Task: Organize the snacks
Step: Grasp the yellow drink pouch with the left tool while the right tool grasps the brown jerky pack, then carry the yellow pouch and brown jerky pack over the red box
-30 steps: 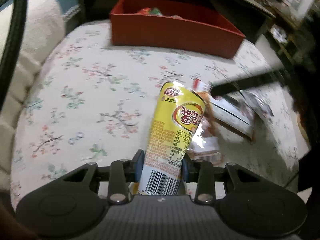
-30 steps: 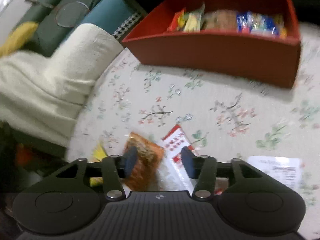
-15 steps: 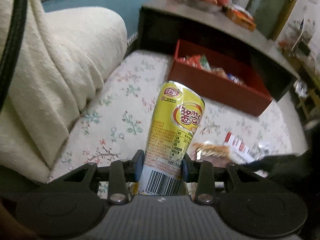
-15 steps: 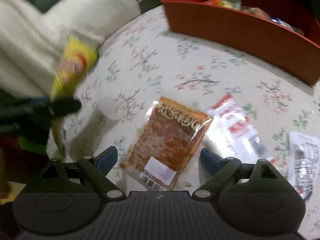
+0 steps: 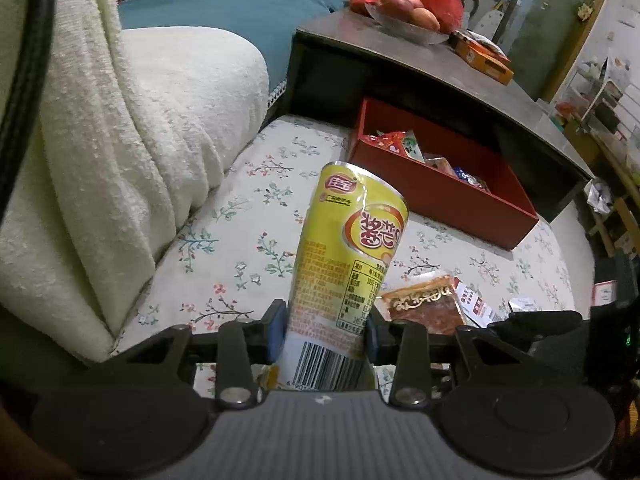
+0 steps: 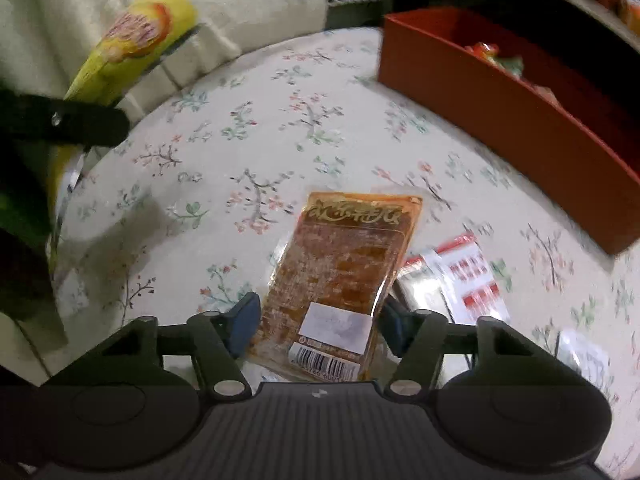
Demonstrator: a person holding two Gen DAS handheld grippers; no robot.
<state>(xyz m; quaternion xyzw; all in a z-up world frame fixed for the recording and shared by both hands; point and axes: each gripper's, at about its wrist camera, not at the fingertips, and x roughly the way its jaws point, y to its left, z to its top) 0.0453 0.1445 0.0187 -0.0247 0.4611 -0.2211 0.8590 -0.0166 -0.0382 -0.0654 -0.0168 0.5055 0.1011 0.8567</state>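
My left gripper (image 5: 323, 332) is shut on the lower end of a yellow snack bag (image 5: 352, 240), held up above the floral cloth (image 5: 248, 248). In the right wrist view the same yellow bag (image 6: 132, 40) shows at the upper left. My right gripper (image 6: 318, 322) is low over an orange-brown snack packet (image 6: 344, 256) that lies flat on the cloth. Its jaws are closing, with the packet's barcode end between them and uncrumpled, and the pads stand at the packet's two long edges. An open red box (image 5: 440, 200) holding several snacks stands beyond.
A red-and-white sachet (image 6: 468, 276) and a pale packet (image 6: 584, 360) lie right of the orange one. A white fleecy blanket (image 5: 140, 140) rises on the left. A dark low table (image 5: 460, 80) with a fruit bowl (image 5: 408, 20) stands over the red box (image 6: 500, 100).
My left gripper has lifted the yellow bag and turned toward the red box. My right gripper opened wide over the orange packet, then narrowed around it.
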